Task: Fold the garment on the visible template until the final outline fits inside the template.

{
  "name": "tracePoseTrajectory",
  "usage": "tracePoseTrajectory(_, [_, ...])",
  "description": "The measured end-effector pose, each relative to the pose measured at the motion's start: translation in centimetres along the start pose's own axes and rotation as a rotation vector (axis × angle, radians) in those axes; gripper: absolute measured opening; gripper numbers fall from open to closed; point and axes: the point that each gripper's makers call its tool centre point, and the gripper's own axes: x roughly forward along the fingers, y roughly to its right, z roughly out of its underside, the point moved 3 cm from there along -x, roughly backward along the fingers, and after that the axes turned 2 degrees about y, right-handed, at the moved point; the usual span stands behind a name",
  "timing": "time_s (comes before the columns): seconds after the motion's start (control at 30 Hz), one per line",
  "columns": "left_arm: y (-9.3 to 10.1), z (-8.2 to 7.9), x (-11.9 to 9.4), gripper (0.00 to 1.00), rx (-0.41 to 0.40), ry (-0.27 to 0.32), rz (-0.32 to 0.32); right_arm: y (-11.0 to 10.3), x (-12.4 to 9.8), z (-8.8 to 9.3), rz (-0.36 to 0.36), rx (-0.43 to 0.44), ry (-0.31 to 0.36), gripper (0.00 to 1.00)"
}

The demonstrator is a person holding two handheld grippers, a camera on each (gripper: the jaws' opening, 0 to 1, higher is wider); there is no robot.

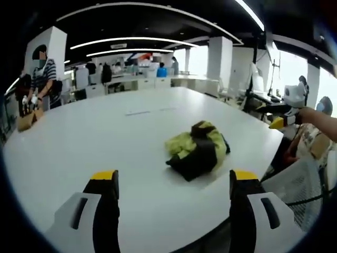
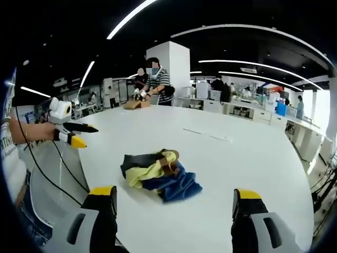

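Note:
A crumpled garment (image 1: 197, 150) in yellow-green, black and blue lies in a heap on the white table (image 1: 105, 142), near its edge. In the right gripper view the garment (image 2: 158, 174) lies just beyond my jaws. My left gripper (image 1: 174, 182) stands open, short of the heap, with nothing between its jaws. My right gripper (image 2: 174, 194) is open too and empty. Each gripper is held off the table's edge, on opposite sides of the heap: the right gripper (image 1: 283, 122) shows at the right, the left gripper (image 2: 78, 135) at the left. Faint line marks (image 1: 150, 111) (image 2: 208, 134) sit farther along the table.
A person in a striped shirt (image 1: 43, 76) (image 2: 157, 79) handles a cardboard box (image 1: 29, 118) (image 2: 138, 104) at the table's far end. A mesh chair (image 1: 300, 184) stands off the table's edge. Cables (image 2: 50, 168) hang below the left gripper. Desks and more people stand in the background.

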Motion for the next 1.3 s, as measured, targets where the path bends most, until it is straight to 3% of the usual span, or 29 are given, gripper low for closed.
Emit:
tracePoseTrajectory(0.73, [-0.2,-0.1,0.3,0.79,-0.008,-0.007,0.015,-0.2,1.3,-0.2,-0.025,0.009,0.01,0.86])
tracePoseTrajectory(1.3, [1.3,-0.9,2.8,0.65,-0.005,-0.004,0.088,-0.2,4.4,-0.9,-0.083,0.013,0.031,0.79])
